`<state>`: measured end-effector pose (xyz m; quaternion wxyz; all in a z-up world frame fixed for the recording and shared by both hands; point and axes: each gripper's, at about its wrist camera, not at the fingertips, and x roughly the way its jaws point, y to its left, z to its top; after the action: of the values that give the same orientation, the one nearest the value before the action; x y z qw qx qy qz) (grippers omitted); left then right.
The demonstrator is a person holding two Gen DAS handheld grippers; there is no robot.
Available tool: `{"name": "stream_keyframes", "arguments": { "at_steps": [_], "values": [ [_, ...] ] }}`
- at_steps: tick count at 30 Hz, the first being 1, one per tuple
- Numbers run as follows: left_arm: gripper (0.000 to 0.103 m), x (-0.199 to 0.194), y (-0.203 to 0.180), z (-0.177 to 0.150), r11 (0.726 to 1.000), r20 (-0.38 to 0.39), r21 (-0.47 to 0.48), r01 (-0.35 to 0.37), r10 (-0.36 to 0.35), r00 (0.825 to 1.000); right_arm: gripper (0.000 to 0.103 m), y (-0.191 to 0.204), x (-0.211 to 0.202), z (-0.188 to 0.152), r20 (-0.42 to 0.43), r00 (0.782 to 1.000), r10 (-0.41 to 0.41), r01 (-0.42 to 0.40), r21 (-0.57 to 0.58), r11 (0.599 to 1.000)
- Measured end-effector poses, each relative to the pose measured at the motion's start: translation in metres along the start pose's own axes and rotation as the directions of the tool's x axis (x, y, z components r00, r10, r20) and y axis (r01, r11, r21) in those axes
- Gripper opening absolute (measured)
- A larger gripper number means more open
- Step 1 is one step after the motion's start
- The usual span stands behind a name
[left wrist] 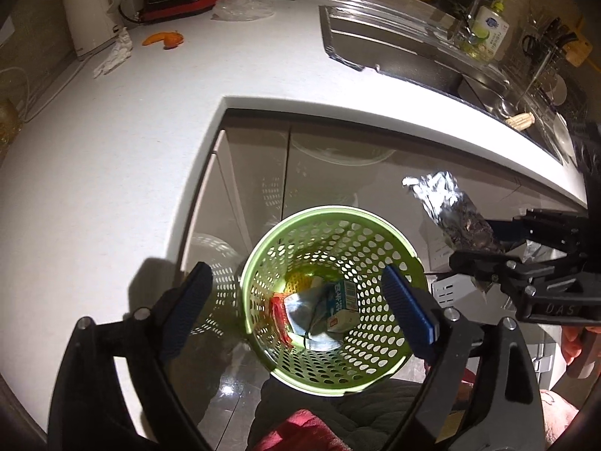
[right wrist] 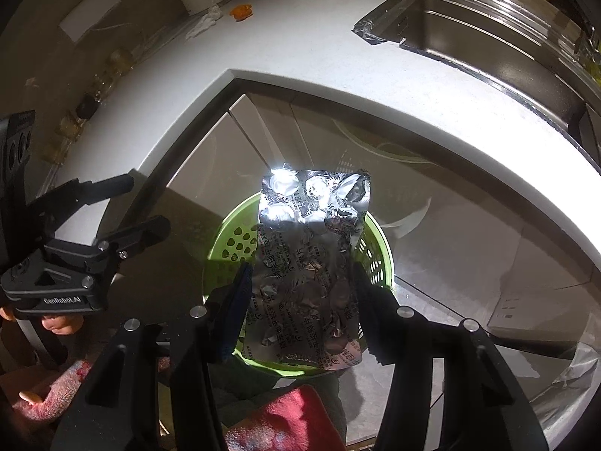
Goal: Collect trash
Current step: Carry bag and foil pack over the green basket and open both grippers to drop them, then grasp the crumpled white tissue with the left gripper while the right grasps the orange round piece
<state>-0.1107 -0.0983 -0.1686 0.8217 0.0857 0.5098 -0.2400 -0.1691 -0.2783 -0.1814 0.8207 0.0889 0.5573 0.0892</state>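
Note:
A green perforated basket (left wrist: 375, 357) stands on the floor below the counter corner. It holds a small carton (left wrist: 340, 302), a silvery wrapper (left wrist: 306, 312) and a red wrapper (left wrist: 278, 310). My left gripper (left wrist: 293, 274) hangs open above the basket with nothing between its fingers; it also shows in the right wrist view as the left gripper (right wrist: 146, 203). My right gripper (right wrist: 300, 274) is shut on a crumpled foil blister pack (right wrist: 308, 255), held over the basket (right wrist: 229, 240). In the left wrist view the blister pack (left wrist: 447, 206) sticks out of the right gripper (left wrist: 488, 240) to the basket's right.
On the white counter (left wrist: 112, 188) lie an orange peel (left wrist: 165, 39), a crumpled tissue (left wrist: 114, 54) and a clear plastic bag (left wrist: 240, 9). A kettle (left wrist: 90, 11) stands at the back left. The steel sink (left wrist: 394, 49) lies to the right, with a corn cob (left wrist: 520, 120) near it.

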Motion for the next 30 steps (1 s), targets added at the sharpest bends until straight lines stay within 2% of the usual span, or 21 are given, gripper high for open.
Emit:
{"name": "stream_keyframes", "arguments": {
  "at_steps": [2,4,6,10,17,21,24,30],
  "values": [
    [0.09,-0.003,0.005,0.001,1.0,0.007,-0.015,-0.006,0.006,1.0,0.058,0.005,0.005,-0.001,-0.021,1.0,-0.001,0.001,-0.024,1.0],
    [0.09,-0.007,0.013,0.003,0.999,0.017,-0.036,-0.009,0.01,1.0,0.08,0.01,0.009,-0.002,-0.037,0.999,0.001,-0.002,-0.032,0.999],
    [0.09,-0.011,0.021,0.006,0.998,0.027,-0.061,-0.008,0.009,1.0,0.088,0.013,0.01,-0.002,-0.03,0.999,-0.016,0.015,-0.029,0.999],
    [0.091,-0.016,0.035,0.012,0.996,0.046,-0.087,-0.026,0.03,0.998,0.093,0.014,0.01,0.005,-0.022,0.999,-0.031,0.031,-0.015,0.999],
    [0.091,-0.023,0.068,0.031,0.991,0.085,-0.11,-0.074,0.084,0.993,0.095,0.01,0.0,0.033,0.033,0.999,-0.042,0.041,0.034,0.999],
    [0.091,-0.028,0.091,0.055,0.986,0.11,-0.123,-0.11,0.124,0.986,0.098,0.018,-0.006,0.065,0.082,0.995,-0.055,0.053,0.022,0.998],
    [0.095,-0.031,0.111,0.077,0.981,0.139,-0.141,-0.132,0.151,0.979,0.1,0.028,-0.008,0.092,0.119,0.991,-0.065,0.066,-0.004,0.998],
    [0.095,-0.03,0.146,0.119,0.976,0.184,-0.158,-0.151,0.179,0.967,0.1,0.046,-0.007,0.151,0.182,0.98,-0.075,0.082,-0.035,0.996]
  ]
}}
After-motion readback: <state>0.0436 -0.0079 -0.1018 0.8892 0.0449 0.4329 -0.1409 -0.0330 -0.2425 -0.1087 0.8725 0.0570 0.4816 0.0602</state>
